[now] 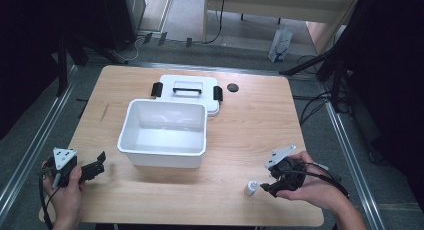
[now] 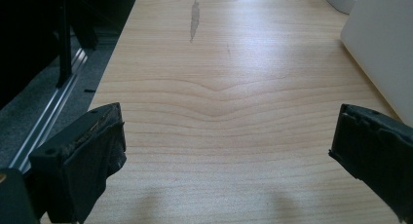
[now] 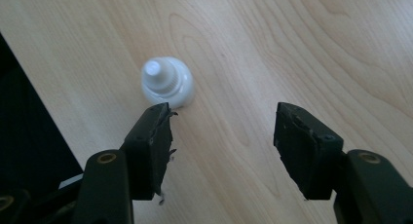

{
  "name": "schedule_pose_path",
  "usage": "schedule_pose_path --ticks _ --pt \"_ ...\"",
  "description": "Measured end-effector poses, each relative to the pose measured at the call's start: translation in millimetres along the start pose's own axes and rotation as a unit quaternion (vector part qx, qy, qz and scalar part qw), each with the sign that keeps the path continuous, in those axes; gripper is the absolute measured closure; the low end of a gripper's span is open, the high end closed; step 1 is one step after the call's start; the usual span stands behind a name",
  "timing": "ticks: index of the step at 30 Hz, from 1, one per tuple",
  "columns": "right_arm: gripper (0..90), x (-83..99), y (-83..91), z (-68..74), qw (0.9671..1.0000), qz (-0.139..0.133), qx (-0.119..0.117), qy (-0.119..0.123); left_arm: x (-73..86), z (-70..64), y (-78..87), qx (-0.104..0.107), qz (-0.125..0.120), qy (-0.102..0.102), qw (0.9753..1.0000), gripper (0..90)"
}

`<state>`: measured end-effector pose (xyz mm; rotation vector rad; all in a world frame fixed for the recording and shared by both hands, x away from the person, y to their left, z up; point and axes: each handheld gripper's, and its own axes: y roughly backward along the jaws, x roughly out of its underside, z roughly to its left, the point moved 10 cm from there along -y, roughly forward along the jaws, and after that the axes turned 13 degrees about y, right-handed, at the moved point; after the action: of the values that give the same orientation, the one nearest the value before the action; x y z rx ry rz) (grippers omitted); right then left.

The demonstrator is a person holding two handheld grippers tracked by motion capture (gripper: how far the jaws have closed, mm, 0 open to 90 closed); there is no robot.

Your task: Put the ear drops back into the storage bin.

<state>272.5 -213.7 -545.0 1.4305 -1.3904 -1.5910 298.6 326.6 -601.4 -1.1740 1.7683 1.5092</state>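
My right gripper hangs with its jaws spread wide and nothing between them, just short of the small white bottle, which stands upright near the front edge of the wooden table, just beside the left-hand jaw in the right gripper view. I judge the bottle light and easy to tip: it is smooth, glossy plastic, round, with a narrow ribbed cap over a wider shoulder, so it could slip or skate on the slick wood grain. I would take it across the body below the shoulder, not by the cap. My left gripper rests low at the far left, its jaws also wide apart over bare wood. The open white bin sits mid-table, stiff-walled and empty, with its lid, black-handled and black-latched, lying flat behind it.
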Motion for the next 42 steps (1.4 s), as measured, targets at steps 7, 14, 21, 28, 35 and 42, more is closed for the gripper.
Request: schedule_pose_path --ticks 7,14,21,28,35,42 --pt "48.2 -11.7 1.0 10.8 0.9996 -0.007 -0.021 0.016 0.1 0.3 -0.2 0.000 0.002 0.001 1.0000 0.0" --pt "56.4 -17.0 -8.7 22.4 0.9979 0.021 -0.038 0.048 0.1 0.3 -0.2 0.000 0.002 0.001 1.0000 0.0" --pt "63.1 -19.9 -15.6 25.6 0.9964 0.036 -0.051 0.057 0.1 0.4 -0.2 0.001 0.002 0.002 1.0000 0.0" --pt "66.4 -23.8 -19.3 23.1 0.9958 0.042 -0.054 0.060 0.4 0.2 -0.5 0.000 0.005 0.000 1.0000 0.0" --pt "71.8 -26.4 -16.8 18.7 0.9945 0.049 -0.055 0.075 0.3 0.2 -0.5 0.000 0.004 0.000 1.0000 0.0" --pt "71.9 -32.2 -15.9 12.7 0.9940 0.044 -0.058 0.081 0.3 0.3 -0.6 0.001 0.004 0.002 1.0000 0.0"
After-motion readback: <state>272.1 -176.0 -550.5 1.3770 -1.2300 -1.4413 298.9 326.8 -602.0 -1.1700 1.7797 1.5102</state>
